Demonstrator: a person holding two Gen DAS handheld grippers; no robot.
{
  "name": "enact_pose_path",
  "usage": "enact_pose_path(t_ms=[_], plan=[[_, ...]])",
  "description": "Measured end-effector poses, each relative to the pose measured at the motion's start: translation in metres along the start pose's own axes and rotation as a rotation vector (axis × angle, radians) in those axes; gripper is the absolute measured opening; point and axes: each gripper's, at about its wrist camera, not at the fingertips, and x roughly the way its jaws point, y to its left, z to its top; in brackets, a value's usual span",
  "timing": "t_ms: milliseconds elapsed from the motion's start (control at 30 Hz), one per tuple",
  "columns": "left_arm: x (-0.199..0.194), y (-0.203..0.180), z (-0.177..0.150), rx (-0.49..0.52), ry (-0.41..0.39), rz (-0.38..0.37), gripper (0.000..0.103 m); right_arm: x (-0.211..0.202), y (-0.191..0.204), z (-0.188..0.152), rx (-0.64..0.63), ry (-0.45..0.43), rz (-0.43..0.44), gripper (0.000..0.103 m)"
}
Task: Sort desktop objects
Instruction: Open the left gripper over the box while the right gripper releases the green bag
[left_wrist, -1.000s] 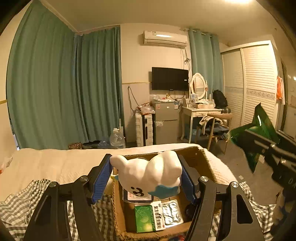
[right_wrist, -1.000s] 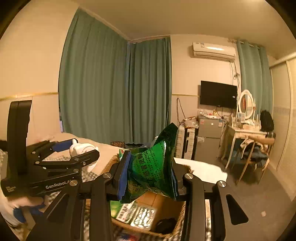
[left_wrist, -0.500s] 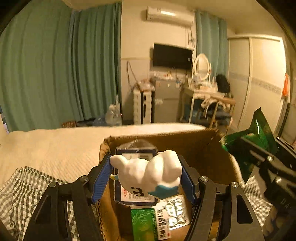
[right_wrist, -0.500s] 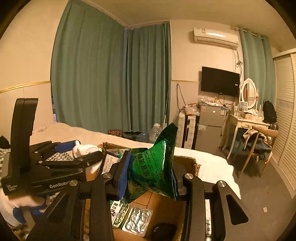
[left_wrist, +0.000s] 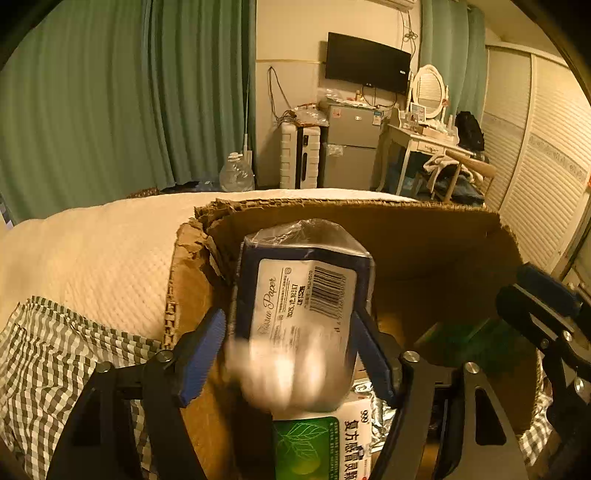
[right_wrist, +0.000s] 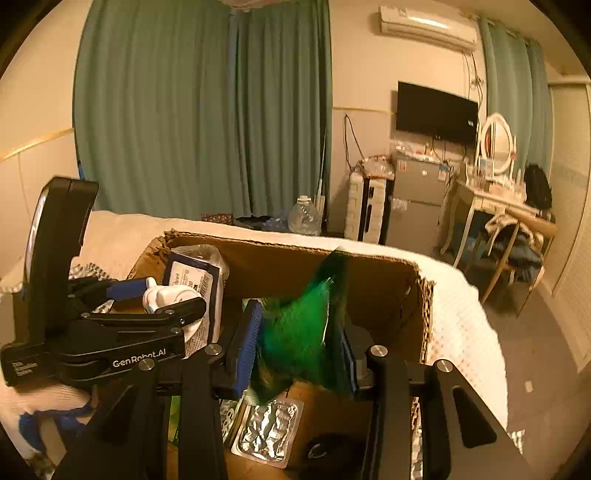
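Left tongs (left_wrist: 288, 354) opening over the cardboard box (left_wrist: 424, 236), blurred white toy (left_wrist: 288, 376) between the jaws. Right tongs (right_wrist: 299, 343) clamped on green packet (right_wrist: 306, 325).

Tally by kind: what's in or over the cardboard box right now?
tissue pack: 1
white toy: 1
green bag: 1
medicine box: 1
foil blister pack: 1
black item, too dark to identify: 1
Total: 6

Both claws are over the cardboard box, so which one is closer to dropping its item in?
Left: its claw is opening around the blurred white toy above the cardboard box.
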Motion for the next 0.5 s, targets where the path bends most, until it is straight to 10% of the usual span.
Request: enact_pose_path(t_ms=[100,500], plan=[[-0.006,-0.003,-0.002,0.002,-0.01,-0.013,0.086,0.003,-0.005,-0.002,0.008,0.017,-0.011,0.059],[-0.063,0.001,0.011,-0.049,-0.108,-0.025,0.093,-0.041,-0.004,0.003,0.035,-0.055,-0.019,0.063]])
